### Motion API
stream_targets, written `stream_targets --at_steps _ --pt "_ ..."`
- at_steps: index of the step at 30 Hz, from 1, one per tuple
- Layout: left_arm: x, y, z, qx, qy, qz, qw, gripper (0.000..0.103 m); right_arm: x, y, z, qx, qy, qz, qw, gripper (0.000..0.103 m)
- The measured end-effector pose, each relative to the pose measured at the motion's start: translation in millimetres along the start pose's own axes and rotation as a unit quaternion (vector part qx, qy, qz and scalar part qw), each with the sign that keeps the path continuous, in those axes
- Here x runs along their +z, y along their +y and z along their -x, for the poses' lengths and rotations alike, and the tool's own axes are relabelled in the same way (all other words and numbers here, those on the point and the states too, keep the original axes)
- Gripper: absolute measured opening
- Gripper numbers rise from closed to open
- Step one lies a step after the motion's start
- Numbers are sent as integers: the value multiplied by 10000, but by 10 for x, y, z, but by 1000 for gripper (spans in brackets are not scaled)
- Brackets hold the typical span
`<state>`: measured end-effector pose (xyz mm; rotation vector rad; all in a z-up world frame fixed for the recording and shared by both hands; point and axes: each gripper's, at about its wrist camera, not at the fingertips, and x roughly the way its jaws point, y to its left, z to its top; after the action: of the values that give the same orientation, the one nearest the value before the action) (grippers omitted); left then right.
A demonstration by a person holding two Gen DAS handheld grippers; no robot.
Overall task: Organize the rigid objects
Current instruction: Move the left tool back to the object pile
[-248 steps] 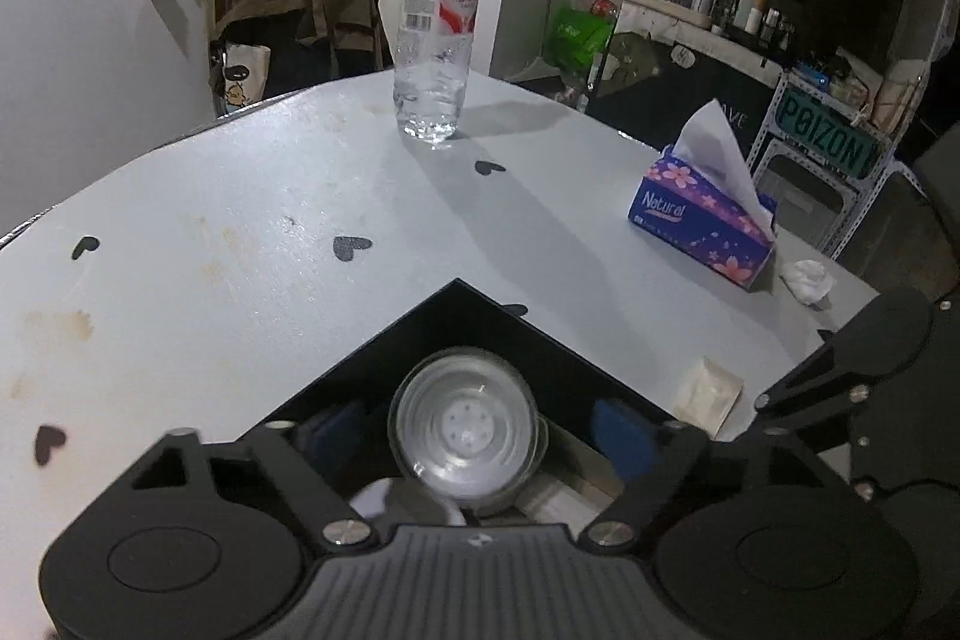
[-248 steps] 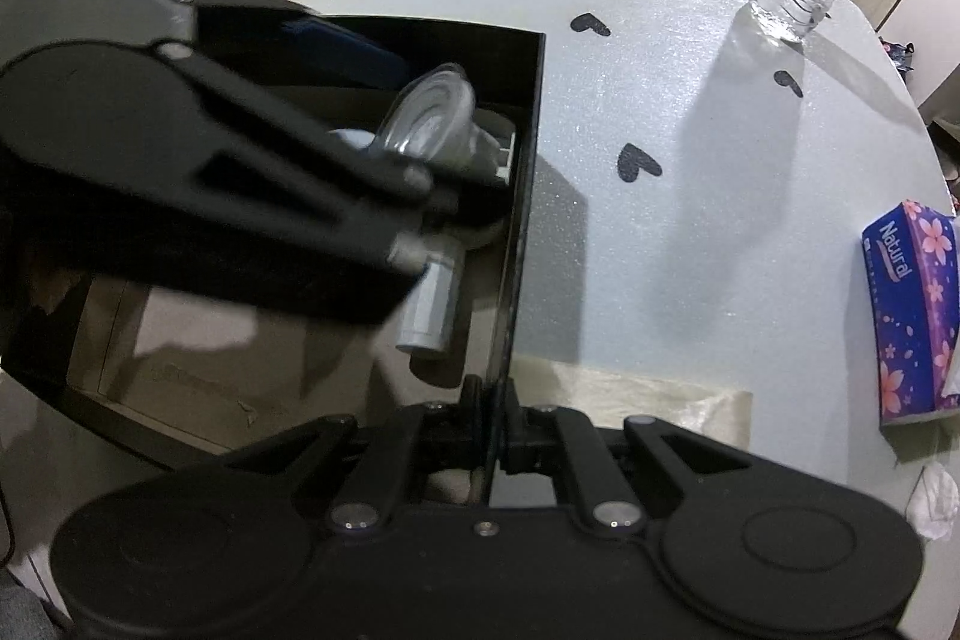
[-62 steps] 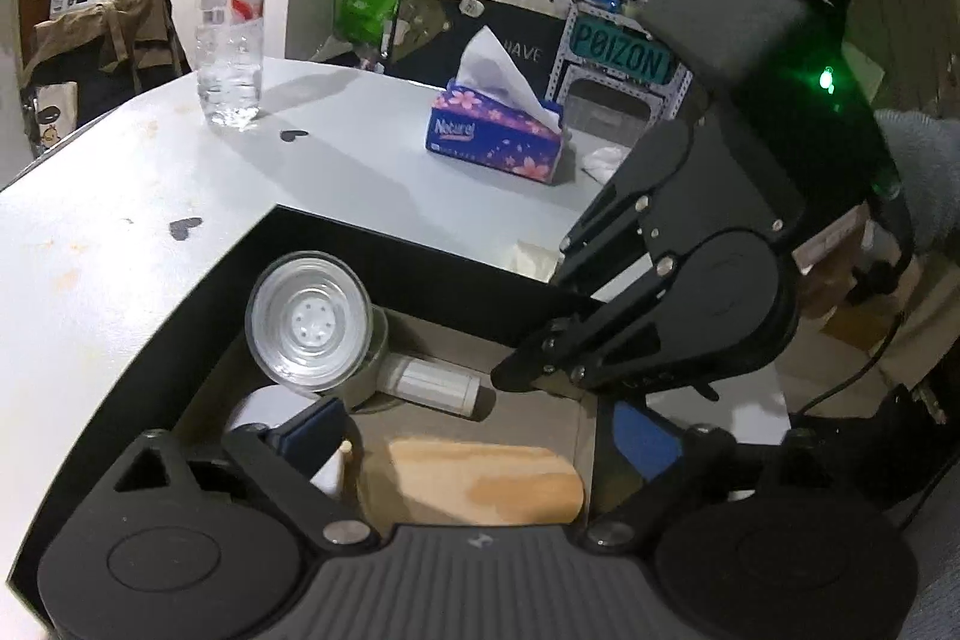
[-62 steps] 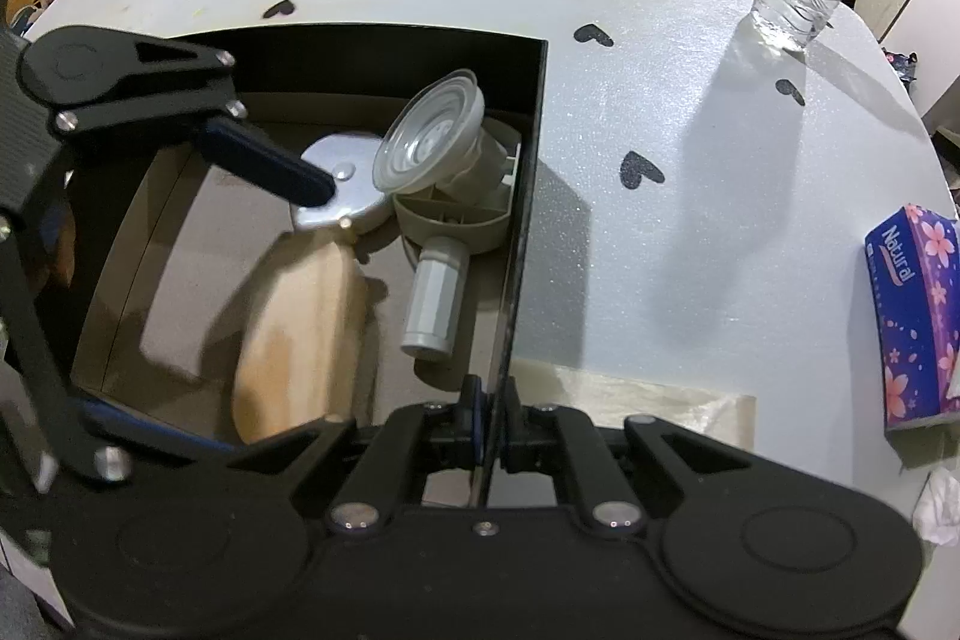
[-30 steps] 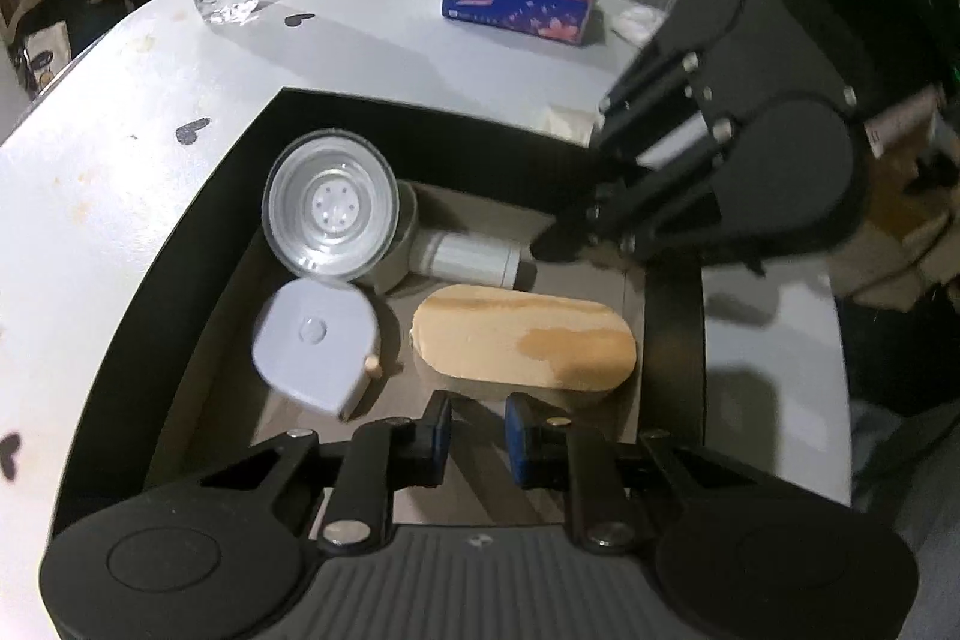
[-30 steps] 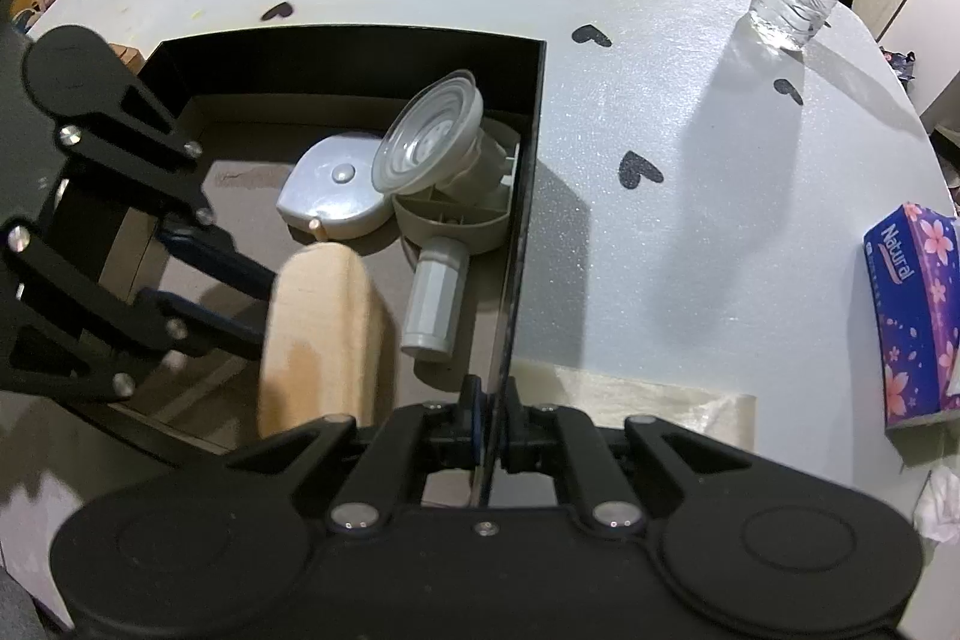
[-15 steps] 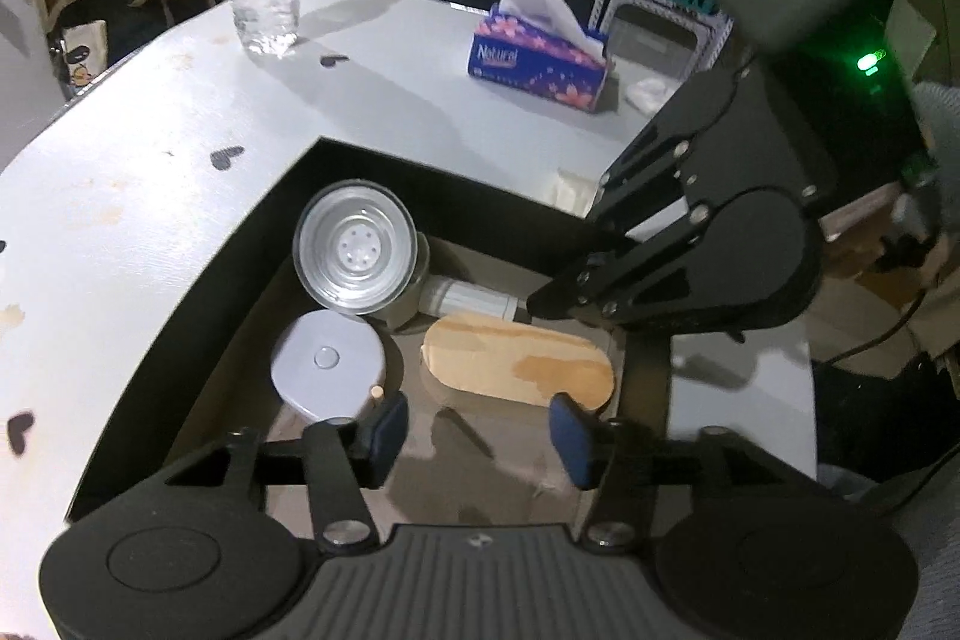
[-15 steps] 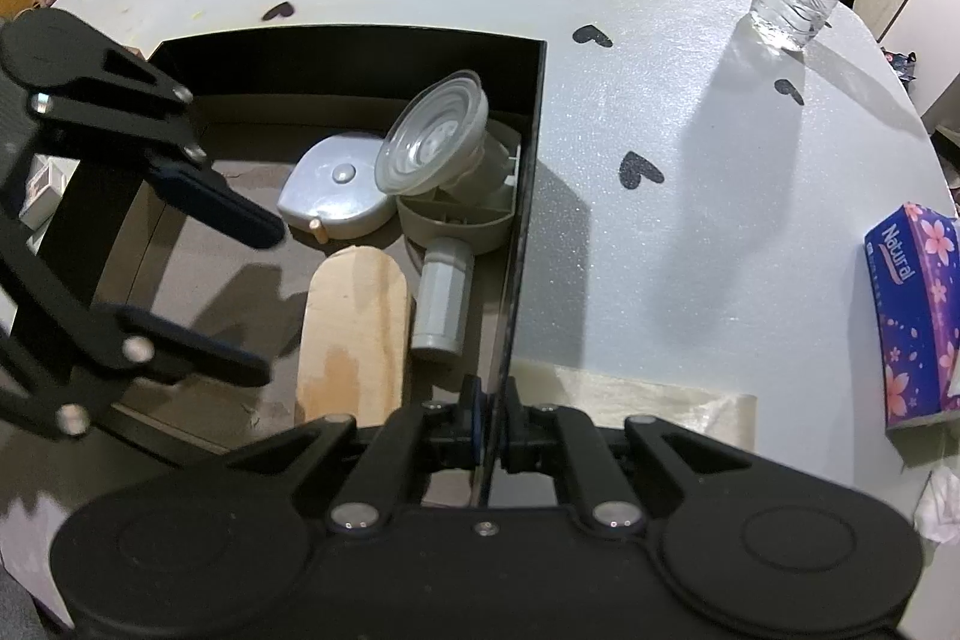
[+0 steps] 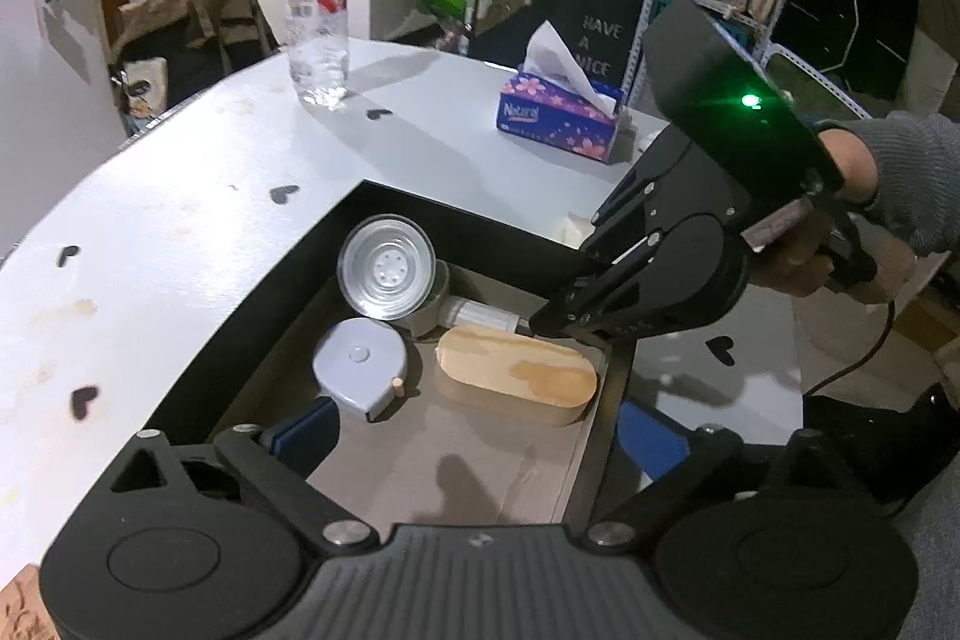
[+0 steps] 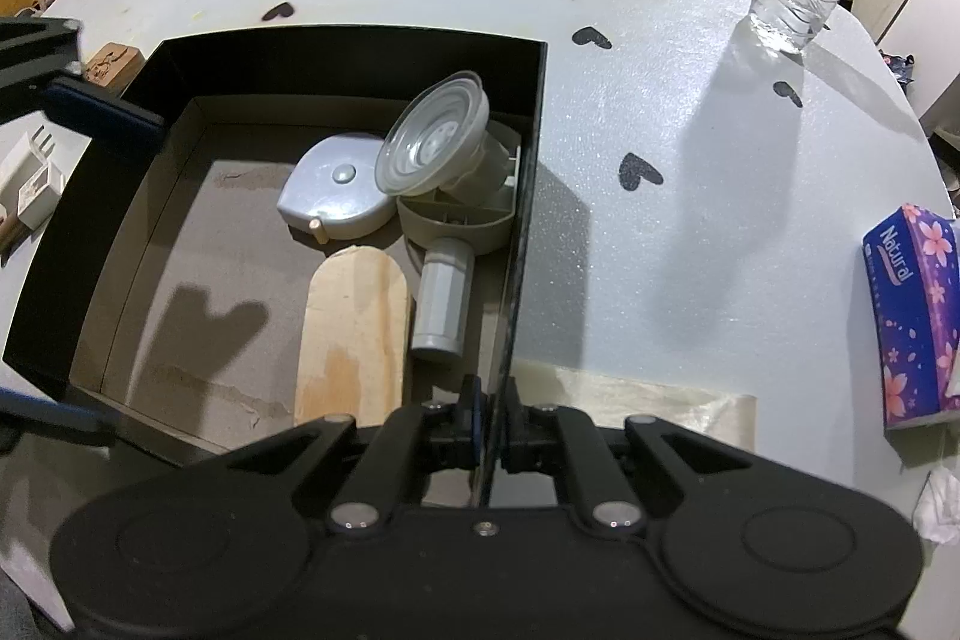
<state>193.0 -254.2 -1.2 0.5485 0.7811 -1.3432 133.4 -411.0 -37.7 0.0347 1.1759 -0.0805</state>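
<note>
Wooden block (image 9: 519,376) just dropped in box (image 10: 528,196): left tool (image 9: 480,430) opening wide, empty; right tool (image 10: 493,415) clamping box wall. Next: fetch another piece.

Left wrist cam sits close above the black box (image 9: 468,220), looking down and across the table (image 9: 180,232) toward shelves in upper right of frame. Right wrist cam looks steeply down on the box (image 10: 528,112) wall, v. near. Both views share box inside, water bottle (image 9: 316,10) and tissue box (image 9: 558,121).
</note>
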Motion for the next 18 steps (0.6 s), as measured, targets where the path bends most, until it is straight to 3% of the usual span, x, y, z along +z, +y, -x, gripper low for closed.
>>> stream_targets --at_steps 11,18 --pt "-212 -94 430 532 -557 179 9969 103 -11 13 0 -20 -23 6 10000 8" --pt "-470 -21 714 1206 -888 610 9868 103 -12 14 3 -19 -32 3 10000 8"
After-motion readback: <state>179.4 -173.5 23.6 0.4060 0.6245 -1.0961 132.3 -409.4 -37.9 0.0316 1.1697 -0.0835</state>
